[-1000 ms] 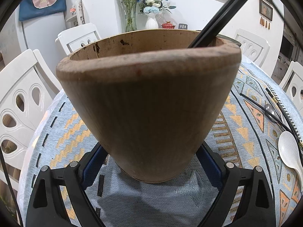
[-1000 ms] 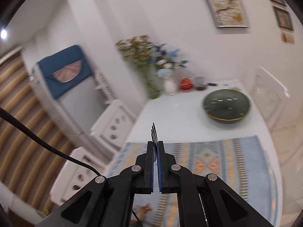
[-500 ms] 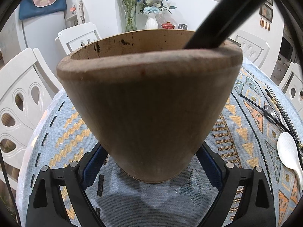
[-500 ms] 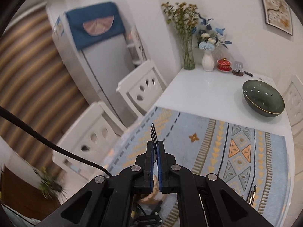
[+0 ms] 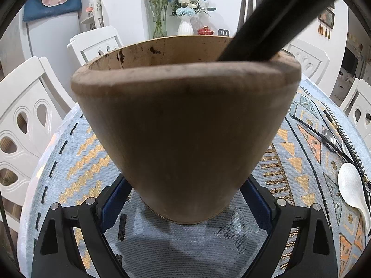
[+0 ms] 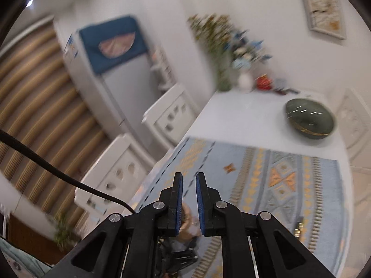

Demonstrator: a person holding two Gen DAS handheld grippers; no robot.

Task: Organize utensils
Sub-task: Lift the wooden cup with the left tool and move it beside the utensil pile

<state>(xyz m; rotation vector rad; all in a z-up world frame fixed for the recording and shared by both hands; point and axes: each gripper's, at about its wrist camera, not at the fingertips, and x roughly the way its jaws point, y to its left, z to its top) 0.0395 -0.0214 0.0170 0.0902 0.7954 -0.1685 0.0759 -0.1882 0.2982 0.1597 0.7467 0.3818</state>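
Observation:
A tall brown wooden cup (image 5: 185,120) stands on the patterned blue cloth (image 5: 76,153) and fills the left wrist view. My left gripper (image 5: 185,197) is shut on its lower part, one blue pad on each side. A thick black handle (image 5: 273,30) leans out of the cup toward the upper right. Behind it, dark fork tines (image 5: 249,2) point straight up. In the blurred right wrist view my right gripper (image 6: 189,183) has its jaws opening, with nothing between the blue pads.
To the right on the cloth lie a white spoon (image 5: 352,185), a metal spoon (image 5: 328,134) and black chopsticks (image 5: 308,125). A dark green bowl (image 6: 309,121) sits on the white table beyond. White chairs (image 5: 25,125) ring the table, and flower vases (image 5: 185,26) stand at the back.
The right gripper's pads were shut on the fork with its tines sticking out; now they stand apart and empty. That view swung sideways. The black handle in the cup looms larger.

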